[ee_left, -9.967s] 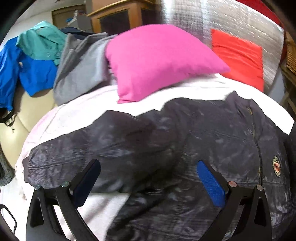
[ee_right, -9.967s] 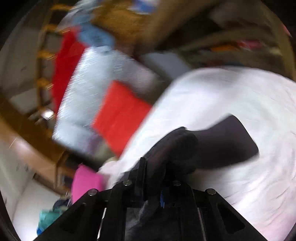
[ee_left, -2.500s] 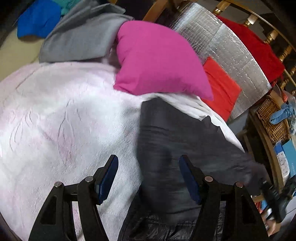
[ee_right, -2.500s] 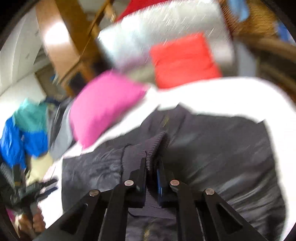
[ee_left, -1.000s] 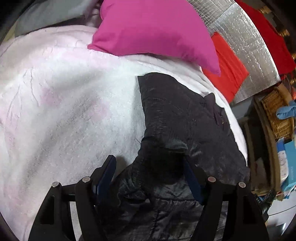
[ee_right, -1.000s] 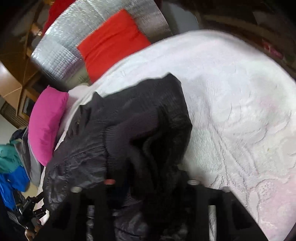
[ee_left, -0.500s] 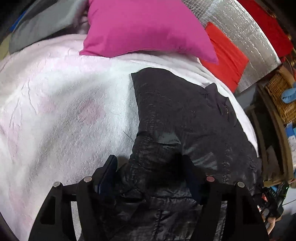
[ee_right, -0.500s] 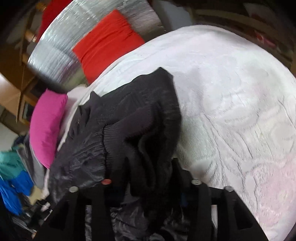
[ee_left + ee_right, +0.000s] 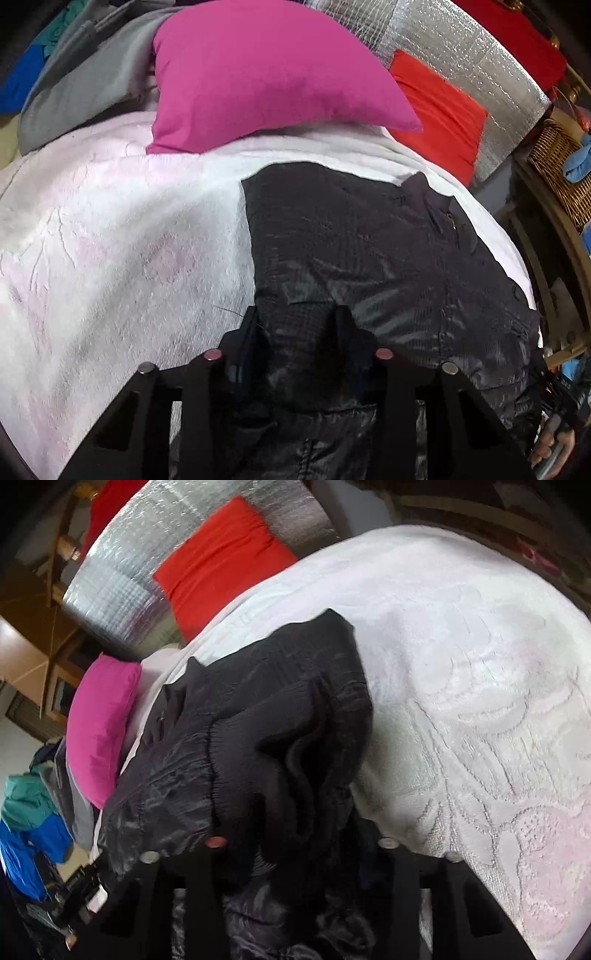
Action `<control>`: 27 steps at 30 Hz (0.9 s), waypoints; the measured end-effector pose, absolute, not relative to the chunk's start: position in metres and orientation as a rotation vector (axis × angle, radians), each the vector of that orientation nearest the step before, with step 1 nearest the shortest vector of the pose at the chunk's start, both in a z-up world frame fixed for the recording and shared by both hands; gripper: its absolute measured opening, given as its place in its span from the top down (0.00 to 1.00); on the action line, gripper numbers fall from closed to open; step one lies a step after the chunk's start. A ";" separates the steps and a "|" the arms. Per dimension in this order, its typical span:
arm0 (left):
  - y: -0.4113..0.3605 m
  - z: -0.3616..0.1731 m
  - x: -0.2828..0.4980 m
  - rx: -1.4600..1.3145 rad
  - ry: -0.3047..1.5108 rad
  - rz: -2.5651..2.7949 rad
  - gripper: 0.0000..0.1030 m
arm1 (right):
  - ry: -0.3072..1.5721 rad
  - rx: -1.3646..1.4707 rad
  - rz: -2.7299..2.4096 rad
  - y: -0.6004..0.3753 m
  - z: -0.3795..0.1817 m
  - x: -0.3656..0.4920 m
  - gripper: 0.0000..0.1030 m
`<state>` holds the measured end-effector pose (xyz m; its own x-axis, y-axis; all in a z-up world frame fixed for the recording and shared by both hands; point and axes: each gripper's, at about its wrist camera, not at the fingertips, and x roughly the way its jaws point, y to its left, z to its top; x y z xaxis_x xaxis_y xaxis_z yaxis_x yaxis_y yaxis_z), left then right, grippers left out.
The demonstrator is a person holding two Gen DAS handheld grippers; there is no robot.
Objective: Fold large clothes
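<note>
A black shiny jacket (image 9: 369, 251) lies folded lengthwise on the white-pink bedspread (image 9: 110, 240). My left gripper (image 9: 297, 325) straddles the jacket's near left edge; its jaws are closing, with a wad of fabric between the pads. In the right wrist view the jacket (image 9: 258, 720) is bunched up with its ribbed cuff on top. My right gripper (image 9: 295, 845) sits buried under this bunch; its fingertips are hidden by fabric.
A magenta pillow (image 9: 266, 70) and a red cushion (image 9: 439, 110) lie at the bed's head against a silver quilted panel (image 9: 472, 48). Grey and blue clothes (image 9: 74, 81) are piled at far left. A wicker basket (image 9: 557, 162) stands right of the bed.
My left gripper's jaws have narrowed around the jacket's near edge. The right gripper has stayed in the bunched fabric, with the view shifting slightly.
</note>
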<state>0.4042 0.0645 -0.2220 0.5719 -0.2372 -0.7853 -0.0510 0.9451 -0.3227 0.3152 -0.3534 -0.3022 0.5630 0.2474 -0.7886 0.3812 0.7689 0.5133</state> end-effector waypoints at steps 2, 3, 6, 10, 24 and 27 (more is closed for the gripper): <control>0.062 -0.219 0.404 -0.306 0.945 -0.097 0.62 | 0.968 0.670 -0.096 -0.348 -0.291 0.310 0.72; 0.060 -0.218 0.405 -0.293 0.938 -0.090 0.63 | 0.953 0.653 -0.100 -0.346 -0.285 0.307 0.73; 0.059 -0.216 0.407 -0.284 0.932 -0.085 0.63 | 0.910 0.660 -0.094 -0.345 -0.271 0.295 0.74; 0.059 -0.224 0.412 -0.271 0.968 -0.088 0.62 | 0.962 0.659 -0.100 -0.345 -0.283 0.294 0.74; 0.041 -0.207 0.392 -0.040 0.922 -0.054 0.33 | 1.014 0.740 -0.140 -0.356 -0.289 0.288 0.38; 0.044 -0.209 0.390 -0.065 0.947 -0.072 0.32 | 1.018 0.773 -0.136 -0.356 -0.289 0.282 0.35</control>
<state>0.3900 0.0444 -0.2093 0.5817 -0.0902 -0.8084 0.0329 0.9956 -0.0874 0.2820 -0.3562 -0.2894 0.5411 0.2406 -0.8058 0.4437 0.7323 0.5166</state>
